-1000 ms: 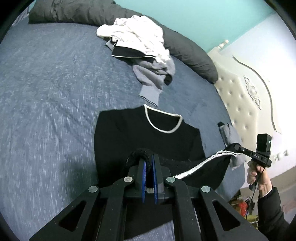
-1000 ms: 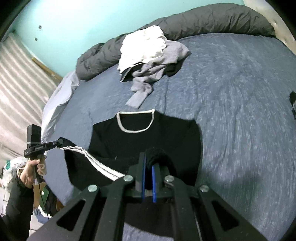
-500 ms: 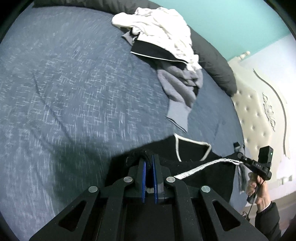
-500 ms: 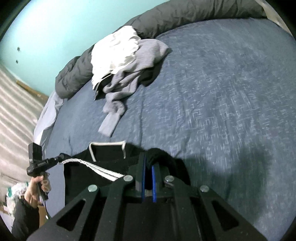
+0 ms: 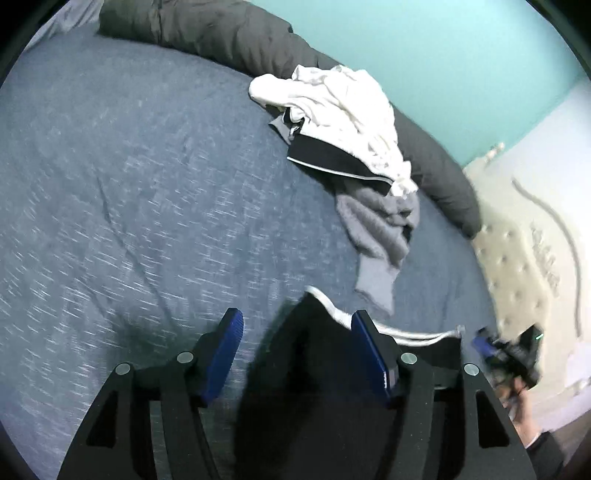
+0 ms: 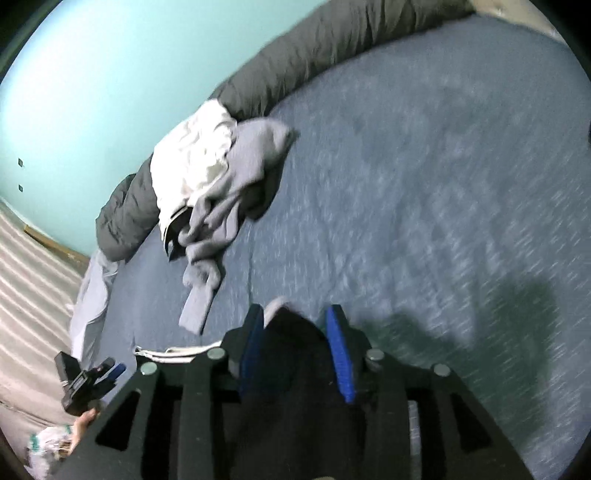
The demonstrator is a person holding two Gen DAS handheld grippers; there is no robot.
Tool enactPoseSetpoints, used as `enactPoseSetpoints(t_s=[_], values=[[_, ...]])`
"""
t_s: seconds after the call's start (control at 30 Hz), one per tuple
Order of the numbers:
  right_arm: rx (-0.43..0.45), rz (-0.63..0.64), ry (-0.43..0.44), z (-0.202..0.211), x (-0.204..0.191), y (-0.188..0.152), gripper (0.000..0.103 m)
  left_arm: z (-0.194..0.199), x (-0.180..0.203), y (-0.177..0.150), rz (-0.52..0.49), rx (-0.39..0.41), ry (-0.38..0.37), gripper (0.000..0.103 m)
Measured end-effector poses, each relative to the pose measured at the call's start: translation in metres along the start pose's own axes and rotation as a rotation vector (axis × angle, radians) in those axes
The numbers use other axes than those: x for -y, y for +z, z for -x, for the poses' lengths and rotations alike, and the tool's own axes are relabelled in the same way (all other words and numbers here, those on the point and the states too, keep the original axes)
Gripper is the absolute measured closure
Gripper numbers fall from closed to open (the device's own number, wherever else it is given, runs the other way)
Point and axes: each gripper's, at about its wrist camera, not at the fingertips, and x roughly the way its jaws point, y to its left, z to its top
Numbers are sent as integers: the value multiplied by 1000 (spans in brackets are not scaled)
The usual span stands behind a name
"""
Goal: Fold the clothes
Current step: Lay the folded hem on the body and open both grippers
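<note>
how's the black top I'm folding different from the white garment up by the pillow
The black top lies near, between the open left gripper fingers, while the white garment sits far off against the dark bolster. The black top has white trim; the white garment is plain and crumpled on a pile. Both rest on the blue bedspread.

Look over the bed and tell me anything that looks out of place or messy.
An unfolded heap of clothes lies crumpled by the grey duvet at the far edge: a white garment on top, a grey one trailing toward the black top. Nothing looks damaged.
</note>
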Motion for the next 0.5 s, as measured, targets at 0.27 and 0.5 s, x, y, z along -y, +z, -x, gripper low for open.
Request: enactPoseSetpoints(t_s=[0.27, 0.5], values=[[-74, 329, -77, -22, -47, -26, 67, -27, 16, -19, -123, -82, 65, 39], [-190, 387, -253, -68, -38, -44, 81, -47, 6, -35, -124, -124, 111, 39]])
